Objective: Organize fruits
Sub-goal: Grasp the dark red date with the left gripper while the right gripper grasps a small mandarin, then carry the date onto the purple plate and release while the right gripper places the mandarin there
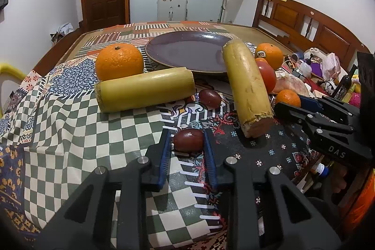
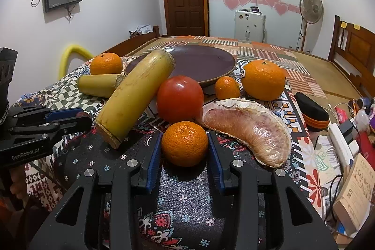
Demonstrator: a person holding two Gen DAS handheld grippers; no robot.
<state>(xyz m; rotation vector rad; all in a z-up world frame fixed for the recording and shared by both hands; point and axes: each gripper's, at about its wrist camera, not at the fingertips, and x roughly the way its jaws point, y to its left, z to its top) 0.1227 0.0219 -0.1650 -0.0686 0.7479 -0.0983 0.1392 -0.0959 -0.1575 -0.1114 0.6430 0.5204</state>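
Pickup step, judging by the layout: plate (image 1: 187, 50) at upper centre of the left view bare, all fruit on the desk (image 1: 70, 132) around it. Left gripper (image 1: 187, 144) low at centre, fingers (image 1: 164, 156) narrowly parted around a small dark red fruit (image 1: 188, 139); firm contact not clear. Right gripper (image 2: 185, 151) likewise straddling a small mandarin (image 2: 184, 143), blue pads just beside its skin, a sliver of gap showing. Next move probably: close, lift, carry up-frame to the plate. Tight room: leaning yellow stalk (image 2: 133, 97), tomato (image 2: 180, 98) and pomelo wedge (image 2: 248, 128) crowd the path; clutter past the desk edge at far right.
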